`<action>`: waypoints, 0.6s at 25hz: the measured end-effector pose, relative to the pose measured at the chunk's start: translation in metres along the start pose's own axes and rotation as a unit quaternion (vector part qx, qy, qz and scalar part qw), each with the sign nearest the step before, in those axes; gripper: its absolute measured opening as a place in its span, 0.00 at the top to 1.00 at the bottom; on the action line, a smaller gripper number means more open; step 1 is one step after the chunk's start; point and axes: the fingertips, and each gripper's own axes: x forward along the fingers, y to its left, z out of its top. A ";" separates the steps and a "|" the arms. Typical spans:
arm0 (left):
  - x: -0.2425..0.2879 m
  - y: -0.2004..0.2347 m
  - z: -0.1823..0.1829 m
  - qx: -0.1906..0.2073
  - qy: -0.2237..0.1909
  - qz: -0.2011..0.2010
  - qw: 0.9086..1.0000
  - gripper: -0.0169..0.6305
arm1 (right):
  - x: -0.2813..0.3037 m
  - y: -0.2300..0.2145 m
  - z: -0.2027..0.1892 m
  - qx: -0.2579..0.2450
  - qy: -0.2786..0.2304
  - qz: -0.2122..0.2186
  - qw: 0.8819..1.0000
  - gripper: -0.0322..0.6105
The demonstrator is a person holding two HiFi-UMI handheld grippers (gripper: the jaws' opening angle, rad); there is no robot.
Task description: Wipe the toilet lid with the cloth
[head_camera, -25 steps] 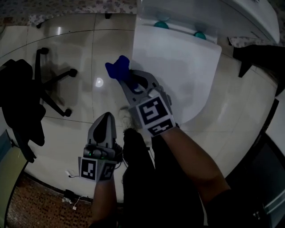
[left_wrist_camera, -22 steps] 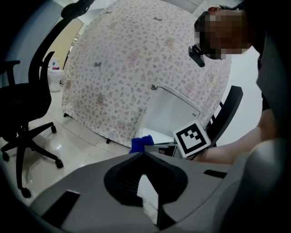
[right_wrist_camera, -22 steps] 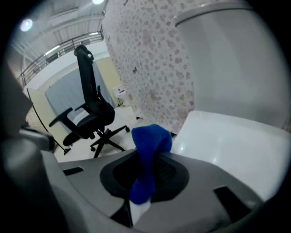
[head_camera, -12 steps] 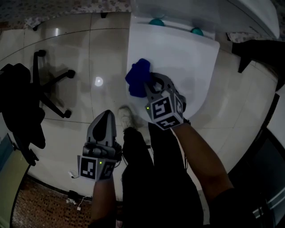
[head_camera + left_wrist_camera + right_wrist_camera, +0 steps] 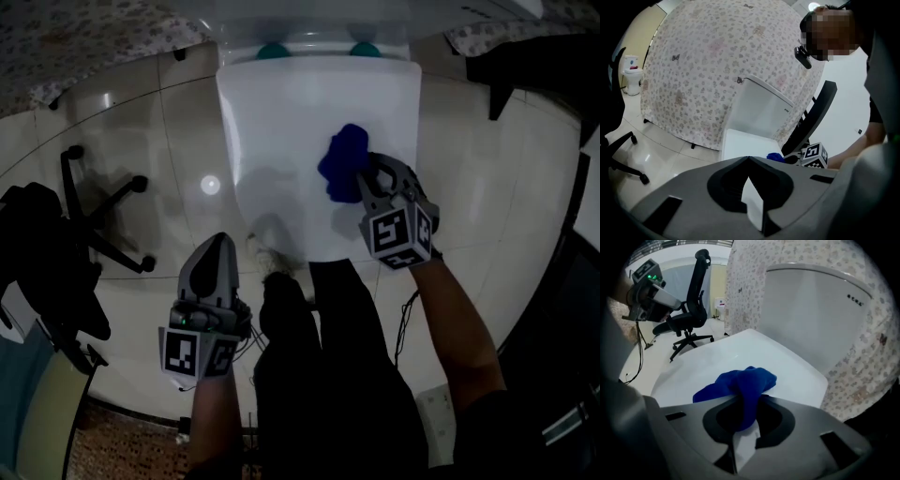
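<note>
The white toilet lid (image 5: 281,141) is closed and fills the upper middle of the head view. A bunched blue cloth (image 5: 343,164) rests on the lid's right part, with my right gripper (image 5: 364,180) shut on it. In the right gripper view the blue cloth (image 5: 740,387) hangs from the closed jaws over the toilet lid (image 5: 740,357). My left gripper (image 5: 217,255) is held low at the left over the floor, away from the toilet, shut with nothing in it. In the left gripper view its jaws (image 5: 748,161) meet, and the lid (image 5: 740,145) lies beyond them.
A black office chair (image 5: 56,234) stands on the tiled floor at the left. The white cistern (image 5: 815,315) rises behind the lid, in front of a floral curtain (image 5: 708,70). Two teal caps (image 5: 272,51) sit at the lid's hinge. The person's dark legs (image 5: 328,375) are below.
My right gripper carried the blue cloth from the lid's left edge across onto its right part. The left gripper stayed where it was. The view shifted, centring the toilet.
</note>
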 end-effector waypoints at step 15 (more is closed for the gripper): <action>0.019 -0.024 -0.015 0.025 0.034 -0.046 0.998 0.99 | -0.034 -0.078 -0.087 0.075 0.051 -0.102 0.991 0.86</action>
